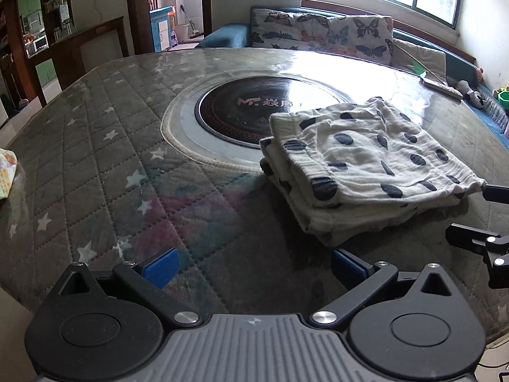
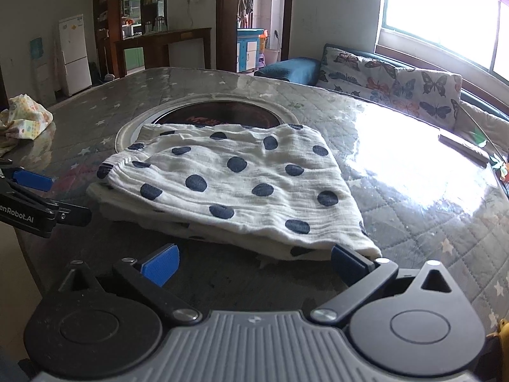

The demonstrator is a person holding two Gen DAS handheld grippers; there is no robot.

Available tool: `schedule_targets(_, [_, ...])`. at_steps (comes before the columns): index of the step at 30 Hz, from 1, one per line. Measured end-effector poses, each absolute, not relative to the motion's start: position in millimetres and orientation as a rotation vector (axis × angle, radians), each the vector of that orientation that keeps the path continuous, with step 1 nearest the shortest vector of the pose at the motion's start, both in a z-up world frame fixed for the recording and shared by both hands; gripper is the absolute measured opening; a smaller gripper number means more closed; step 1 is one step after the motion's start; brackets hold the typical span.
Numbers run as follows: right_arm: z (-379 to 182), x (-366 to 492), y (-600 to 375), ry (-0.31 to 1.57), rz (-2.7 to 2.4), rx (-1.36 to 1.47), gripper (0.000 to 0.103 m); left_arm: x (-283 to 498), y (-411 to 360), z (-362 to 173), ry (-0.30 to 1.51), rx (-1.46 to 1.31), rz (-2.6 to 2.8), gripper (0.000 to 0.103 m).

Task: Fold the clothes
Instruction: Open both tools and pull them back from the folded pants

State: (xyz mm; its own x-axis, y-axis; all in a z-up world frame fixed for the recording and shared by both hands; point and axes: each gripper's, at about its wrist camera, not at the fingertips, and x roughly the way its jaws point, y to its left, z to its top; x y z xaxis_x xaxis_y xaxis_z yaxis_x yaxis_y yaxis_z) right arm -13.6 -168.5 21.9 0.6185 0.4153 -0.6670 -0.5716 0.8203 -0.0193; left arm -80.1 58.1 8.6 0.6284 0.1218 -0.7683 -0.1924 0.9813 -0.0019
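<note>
A white garment with dark blue dots (image 1: 366,165) lies folded in layers on the quilted table, partly over the round black cooktop. It also shows in the right wrist view (image 2: 235,184). My left gripper (image 1: 254,267) is open and empty, just left of and in front of the garment. My right gripper (image 2: 254,264) is open at the garment's near edge, its right fingertip (image 2: 350,262) touching the near right corner. The right gripper shows at the right edge of the left wrist view (image 1: 483,219). The left gripper shows at the left in the right wrist view (image 2: 35,191).
The table (image 1: 95,165) has a grey star-pattern quilted cover under clear plastic, with a round black cooktop (image 1: 267,108) in the middle. A crumpled patterned cloth (image 2: 25,121) lies at the table's far left. A butterfly-print cushion (image 2: 397,86) and a bench stand behind the table under the window.
</note>
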Motion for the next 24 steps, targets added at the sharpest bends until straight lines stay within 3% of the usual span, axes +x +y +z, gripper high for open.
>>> schedule_targets(24, [1,-17,-177,0.774,0.531,-0.237,0.103,-79,50,-5,0.913,-0.075,0.184,0.103])
